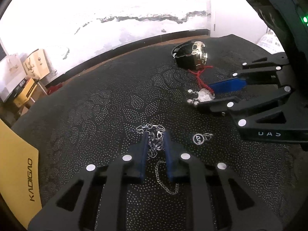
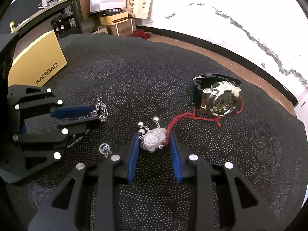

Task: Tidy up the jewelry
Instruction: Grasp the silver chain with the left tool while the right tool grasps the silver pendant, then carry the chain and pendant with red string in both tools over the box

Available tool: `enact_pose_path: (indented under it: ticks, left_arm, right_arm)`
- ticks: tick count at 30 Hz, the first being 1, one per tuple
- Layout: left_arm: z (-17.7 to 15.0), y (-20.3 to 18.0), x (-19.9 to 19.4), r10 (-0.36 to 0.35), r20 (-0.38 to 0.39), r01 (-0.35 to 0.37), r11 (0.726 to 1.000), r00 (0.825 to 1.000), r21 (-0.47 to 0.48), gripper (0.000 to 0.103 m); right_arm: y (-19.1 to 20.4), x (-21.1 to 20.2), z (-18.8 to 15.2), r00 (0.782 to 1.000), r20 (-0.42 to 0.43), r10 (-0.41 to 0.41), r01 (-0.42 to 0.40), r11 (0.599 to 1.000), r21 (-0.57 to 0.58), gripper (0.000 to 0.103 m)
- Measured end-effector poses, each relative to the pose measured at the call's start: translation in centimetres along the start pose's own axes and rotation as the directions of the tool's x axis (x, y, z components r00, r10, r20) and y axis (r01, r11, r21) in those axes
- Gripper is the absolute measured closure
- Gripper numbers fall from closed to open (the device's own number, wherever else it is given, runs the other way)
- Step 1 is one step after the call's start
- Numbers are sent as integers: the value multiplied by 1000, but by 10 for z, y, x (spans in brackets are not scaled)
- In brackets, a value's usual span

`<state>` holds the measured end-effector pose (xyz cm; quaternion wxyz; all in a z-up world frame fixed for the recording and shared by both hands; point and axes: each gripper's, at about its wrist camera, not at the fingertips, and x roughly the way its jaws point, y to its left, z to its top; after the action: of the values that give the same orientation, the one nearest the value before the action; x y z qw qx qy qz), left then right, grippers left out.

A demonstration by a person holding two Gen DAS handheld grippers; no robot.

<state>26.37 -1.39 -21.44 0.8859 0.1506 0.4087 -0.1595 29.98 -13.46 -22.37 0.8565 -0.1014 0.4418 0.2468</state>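
Silver chain [image 1: 154,144]: lies bunched on the black dotted cloth [image 1: 96,105], between the blue fingers of the left gripper [image 1: 155,137]. Jaws partly open, straddling the chain; whether the pads touch it cannot be told. A thinner tail of the chain runs back toward 6 o'clock under the gripper.

Small round charm [image 1: 199,139]: flat on the cloth, just beside the left gripper at its 3 o'clock, apart from the chain.

Silver lock pendant [image 2: 153,139]: flat on the cloth between the fingers of the right gripper [image 2: 154,137], with little bells [image 2: 141,128] at its 11 o'clock edge. Jaws partly open, set either side of the pendant; the right-hand pad sits against the cord, a firm hold cannot be told.

Red cord [image 2: 181,117]: runs from the pendant toward 2 o'clock, ending beside the watch.

Gold watch [image 2: 219,101] with black strap: stands tilted on its side at 2 o'clock from the pendant, well apart from the chain.

Yellow box [image 2: 36,65], printed KADIGAO: on the cloth's edge at 10 o'clock in the right wrist view, behind the left gripper.

Cartons [image 2: 119,19]: stacked on the floor beyond the table, at 12 o'clock.
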Motion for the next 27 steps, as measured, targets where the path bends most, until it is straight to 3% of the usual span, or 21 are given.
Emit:
enact_pose_path:
  ticks: [12,27]
  left_arm:
    - [15,13,-31,25,2,-25,998,1000,-63,89]
    - [37,38,-121,50,0,-50,989,999,-141,89]
  right_arm:
    - [-6,-31,1,1000,29,9,-9,1000,30,72]
    - [9,-142,11,994,104,-22,13,996,83,72]
